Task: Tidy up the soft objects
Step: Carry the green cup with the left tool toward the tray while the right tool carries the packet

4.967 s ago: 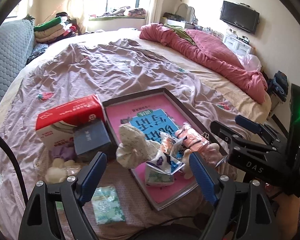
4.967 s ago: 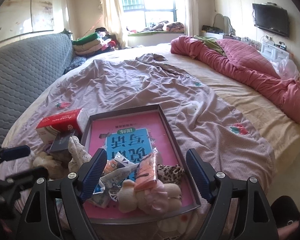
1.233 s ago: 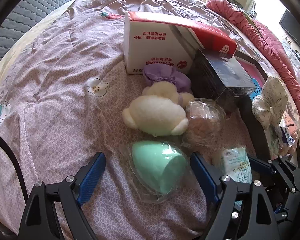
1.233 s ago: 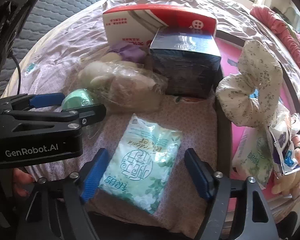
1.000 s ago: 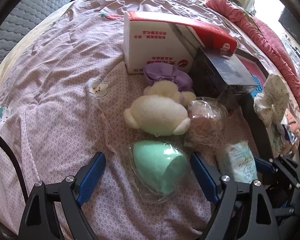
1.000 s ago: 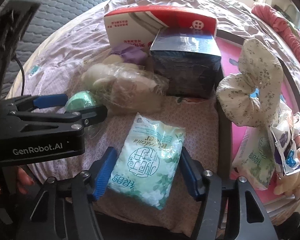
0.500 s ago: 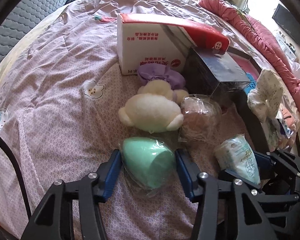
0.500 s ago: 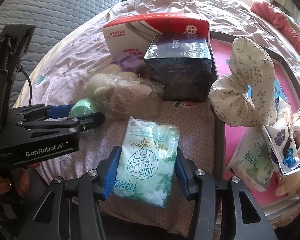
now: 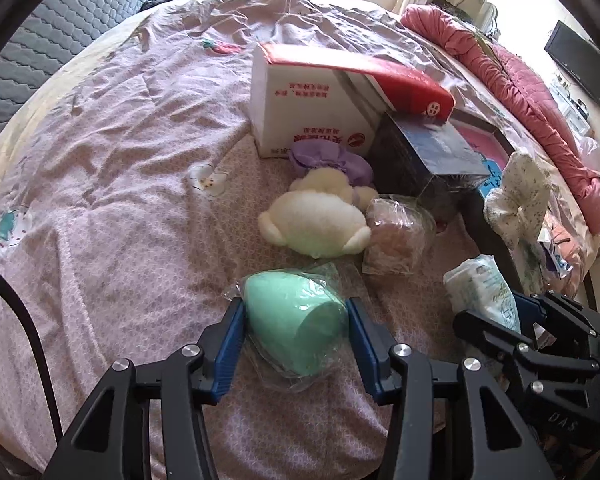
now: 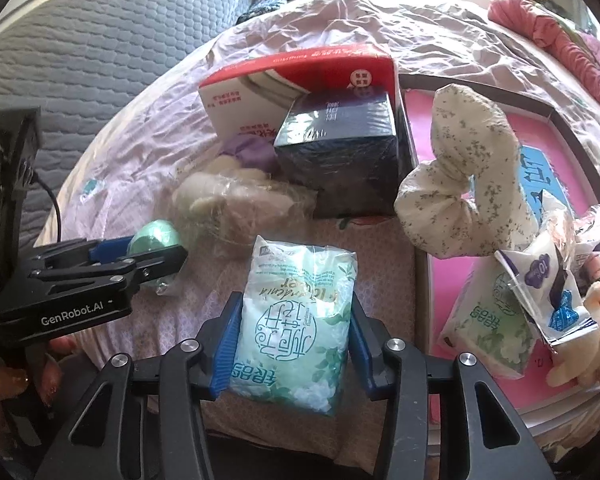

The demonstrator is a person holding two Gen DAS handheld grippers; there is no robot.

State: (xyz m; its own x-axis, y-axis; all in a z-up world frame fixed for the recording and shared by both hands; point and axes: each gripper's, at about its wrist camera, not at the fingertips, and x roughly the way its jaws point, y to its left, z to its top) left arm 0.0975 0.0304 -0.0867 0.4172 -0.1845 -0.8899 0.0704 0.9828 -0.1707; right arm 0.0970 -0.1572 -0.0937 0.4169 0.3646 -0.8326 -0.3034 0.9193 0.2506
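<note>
On the lilac bedspread [image 9: 100, 200], left to right: left gripper [image 9: 296, 338] having just been closing, blue pads now pressing both sides of the bagged mint-green sponge [image 9: 296, 320], just in front of the cream plush toy [image 9: 316, 224]. Further right, right gripper [image 10: 290, 340] likewise having just been closing, now clamping the green tissue pack [image 10: 296, 320], beside the pink tray [image 10: 540, 128]. Both picks looking secured; probably lifting and carrying to the tray next.

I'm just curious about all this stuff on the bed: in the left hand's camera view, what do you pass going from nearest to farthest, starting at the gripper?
left gripper → green sponge → cream plush → purple scrunchie → red-and-white box
</note>
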